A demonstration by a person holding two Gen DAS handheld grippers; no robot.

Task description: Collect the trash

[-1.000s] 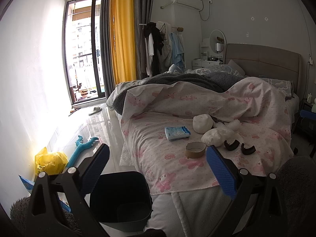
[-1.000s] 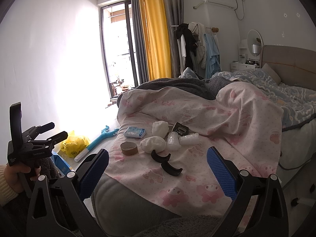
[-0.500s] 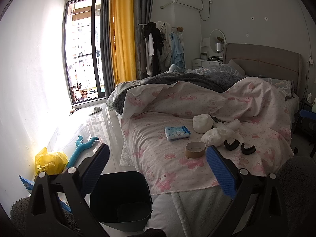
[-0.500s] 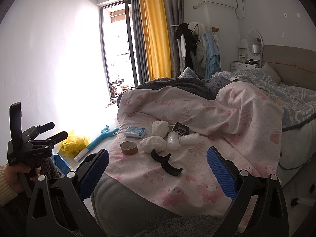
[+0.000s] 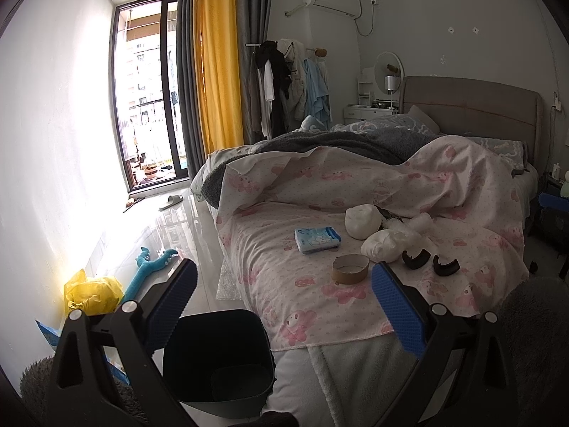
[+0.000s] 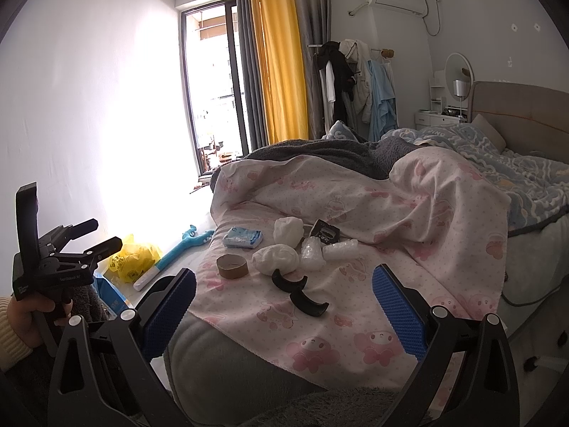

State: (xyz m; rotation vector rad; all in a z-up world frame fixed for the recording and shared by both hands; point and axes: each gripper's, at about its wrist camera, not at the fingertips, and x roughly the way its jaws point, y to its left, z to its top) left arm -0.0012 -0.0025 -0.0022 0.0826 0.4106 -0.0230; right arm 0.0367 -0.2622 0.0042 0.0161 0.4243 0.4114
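Task status: not started, by the look of it. The trash [image 6: 281, 256] lies clustered on the bed [image 6: 355, 320]; the bin [image 5: 217, 359] on the floor beside it appears empty. Left hand-held gripper [image 5: 282, 306] and right hand-held gripper [image 6: 284, 311]: jaws wide apart, holding and touching nothing

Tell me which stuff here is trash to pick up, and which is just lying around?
For the job: cardboard tape ring, white wads, black curved pieces, bubble wrap, dark bin.
Lying about: tissue pack, blue toy, slipper, hanging clothes.
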